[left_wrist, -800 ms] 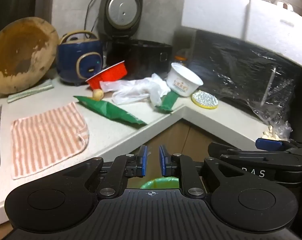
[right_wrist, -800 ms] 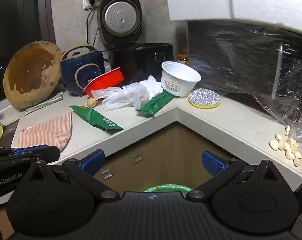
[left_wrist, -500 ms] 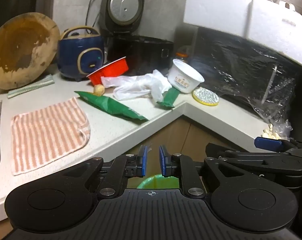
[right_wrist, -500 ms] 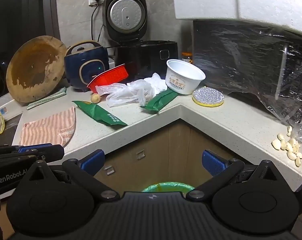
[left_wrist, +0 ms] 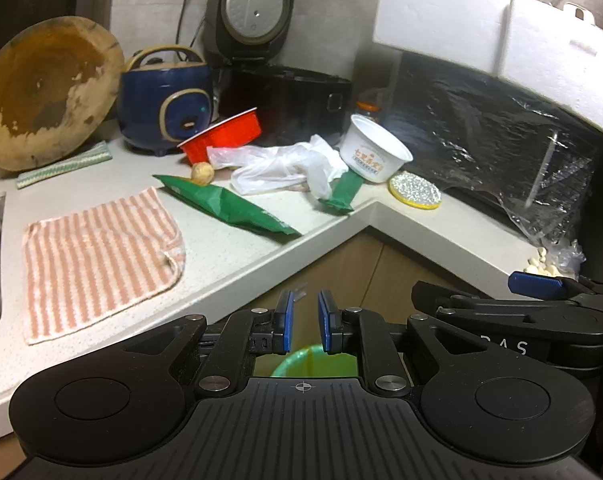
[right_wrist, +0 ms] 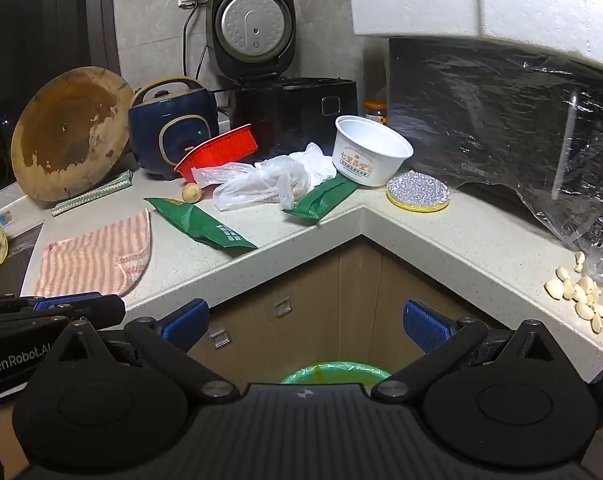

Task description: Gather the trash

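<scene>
My left gripper hangs in front of the cabinet corner with its blue pads nearly together, only a narrow slot between them and nothing in it. My right gripper is spread wide and holds nothing either. Directly below both sits the round bin lined with a green plastic bag; only a sliver of its mouth shows past my bodies, and I cannot tell what is inside.

On the speckled stone countertop the nearest things are a pink-and-white striped cloth lying flat on my left and a heap of peeled garlic cloves on my right. Next comes a long green foil snack wrapper, flattened near the counter edge, with a small tan round lump just behind it. A second green wrapper lies toward the inner corner, its far end tucked under a white paper bowl with orange print, which tilts toward me and looks empty. A crumpled clear plastic bag lies between the wrappers, and a red plastic tray is tipped on its side behind it, showing no contents. A round glittery silver scouring pad with a yellow rim rests beside the bowl.

Farther back stand a dark blue rice cooker with its lid down, a black cooker with its lid raised, and a worn round wooden board leaning upright.
</scene>
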A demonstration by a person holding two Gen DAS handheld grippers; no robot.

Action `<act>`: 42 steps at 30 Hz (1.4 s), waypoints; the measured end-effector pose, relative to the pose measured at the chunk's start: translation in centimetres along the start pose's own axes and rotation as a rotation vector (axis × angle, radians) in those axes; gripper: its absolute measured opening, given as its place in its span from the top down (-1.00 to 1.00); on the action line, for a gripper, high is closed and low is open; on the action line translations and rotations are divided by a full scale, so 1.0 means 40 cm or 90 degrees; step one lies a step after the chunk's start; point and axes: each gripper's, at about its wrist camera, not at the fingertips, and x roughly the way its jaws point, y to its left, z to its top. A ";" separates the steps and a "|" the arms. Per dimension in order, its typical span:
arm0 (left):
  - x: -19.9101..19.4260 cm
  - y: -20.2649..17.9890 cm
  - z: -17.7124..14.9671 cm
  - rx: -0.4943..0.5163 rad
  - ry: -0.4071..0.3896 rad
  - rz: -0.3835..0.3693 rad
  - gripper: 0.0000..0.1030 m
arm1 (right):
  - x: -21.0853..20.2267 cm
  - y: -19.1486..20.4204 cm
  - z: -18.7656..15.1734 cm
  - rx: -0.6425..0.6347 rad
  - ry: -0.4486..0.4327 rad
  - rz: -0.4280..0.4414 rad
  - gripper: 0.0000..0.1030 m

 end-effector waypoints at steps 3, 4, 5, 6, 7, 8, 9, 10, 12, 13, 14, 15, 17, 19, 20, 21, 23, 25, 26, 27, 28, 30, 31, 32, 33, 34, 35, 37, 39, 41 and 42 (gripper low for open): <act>0.002 0.004 -0.002 -0.001 0.002 0.000 0.66 | 0.003 0.004 -0.001 0.000 0.001 0.001 -1.00; 0.003 0.003 -0.003 -0.001 0.003 0.000 0.66 | 0.005 0.007 -0.001 -0.001 0.002 0.000 -1.00; 0.004 0.004 -0.003 -0.001 0.003 0.000 0.66 | 0.005 0.007 -0.001 0.000 0.002 0.000 -1.00; 0.004 0.004 -0.004 -0.001 0.004 -0.001 0.66 | 0.005 0.008 -0.001 0.000 0.002 0.000 -1.00; 0.005 0.002 -0.003 -0.001 0.005 -0.001 0.66 | 0.006 0.009 -0.002 0.000 0.002 0.000 -1.00; 0.006 0.000 -0.003 -0.002 0.007 -0.001 0.66 | 0.006 0.009 -0.002 0.000 0.002 -0.001 -1.00; 0.006 -0.001 -0.005 -0.002 0.007 -0.002 0.66 | 0.007 0.010 -0.003 0.000 0.003 -0.001 -1.00; 0.006 -0.002 -0.005 -0.002 0.008 -0.002 0.66 | 0.007 0.009 -0.004 -0.001 0.004 0.000 -1.00; 0.006 -0.006 -0.002 -0.002 0.009 -0.002 0.66 | 0.007 0.008 -0.005 -0.002 0.004 0.000 -1.00; 0.007 -0.007 0.001 -0.002 0.009 -0.001 0.66 | 0.008 0.007 -0.003 -0.002 0.005 0.000 -1.00; 0.007 -0.006 0.001 -0.002 0.009 -0.001 0.66 | 0.008 0.007 -0.004 -0.002 0.005 -0.001 -1.00; 0.008 -0.008 0.000 -0.002 0.009 -0.001 0.66 | 0.009 0.006 -0.003 -0.002 0.006 0.000 -1.00; 0.008 -0.007 0.000 -0.002 0.010 -0.002 0.66 | 0.008 0.003 -0.003 -0.001 0.007 0.001 -1.00; 0.008 -0.007 0.000 -0.001 0.011 -0.003 0.66 | 0.008 0.004 -0.004 -0.001 0.006 0.001 -1.00; 0.008 -0.007 -0.002 -0.001 0.011 -0.004 0.66 | 0.008 0.004 -0.003 -0.001 0.006 0.001 -1.00; 0.008 -0.008 -0.002 -0.001 0.011 -0.004 0.66 | 0.007 0.005 -0.003 -0.001 0.006 0.001 -1.00; 0.008 -0.008 -0.002 -0.001 0.011 -0.003 0.66 | 0.007 0.004 -0.003 -0.002 0.007 0.001 -1.00; 0.008 -0.008 -0.002 -0.001 0.012 -0.004 0.66 | 0.007 0.004 -0.003 -0.001 0.007 0.001 -1.00; 0.009 -0.010 -0.002 -0.001 0.013 -0.004 0.66 | 0.007 0.005 -0.003 -0.001 0.007 0.001 -1.00; 0.009 -0.011 -0.001 -0.001 0.014 -0.005 0.66 | 0.006 0.003 -0.003 0.000 0.008 0.001 -1.00; 0.010 -0.012 -0.001 -0.001 0.015 -0.005 0.66 | 0.005 0.001 -0.003 0.001 0.008 0.001 -1.00; 0.011 -0.012 0.000 0.000 0.017 -0.007 0.66 | 0.004 -0.005 -0.001 0.003 0.008 0.001 -1.00; 0.012 -0.012 0.001 0.000 0.018 -0.007 0.66 | 0.004 -0.006 -0.001 0.003 0.008 0.001 -1.00; 0.013 -0.011 0.003 -0.001 0.018 -0.007 0.66 | 0.004 -0.006 0.000 0.004 0.007 0.001 -1.00; 0.013 -0.011 0.002 -0.001 0.018 -0.008 0.66 | 0.004 -0.006 0.000 0.004 0.007 0.000 -1.00; 0.015 -0.010 0.004 -0.002 0.019 -0.008 0.66 | 0.004 -0.007 0.000 0.004 0.007 0.000 -1.00; 0.015 -0.010 0.004 -0.003 0.020 -0.008 0.66 | 0.005 -0.007 0.001 0.004 0.008 0.001 -1.00; 0.017 -0.009 0.005 -0.004 0.021 -0.007 0.66 | 0.005 -0.007 0.000 0.003 0.009 0.001 -1.00; 0.019 -0.008 0.006 -0.004 0.022 -0.008 0.66 | 0.008 -0.008 0.002 0.004 0.010 0.002 -1.00; 0.020 -0.007 0.005 -0.005 0.023 -0.008 0.66 | 0.011 -0.009 0.002 0.005 0.011 0.003 -1.00; 0.020 -0.007 0.005 -0.005 0.024 -0.008 0.66 | 0.011 -0.009 0.002 0.005 0.012 0.003 -1.00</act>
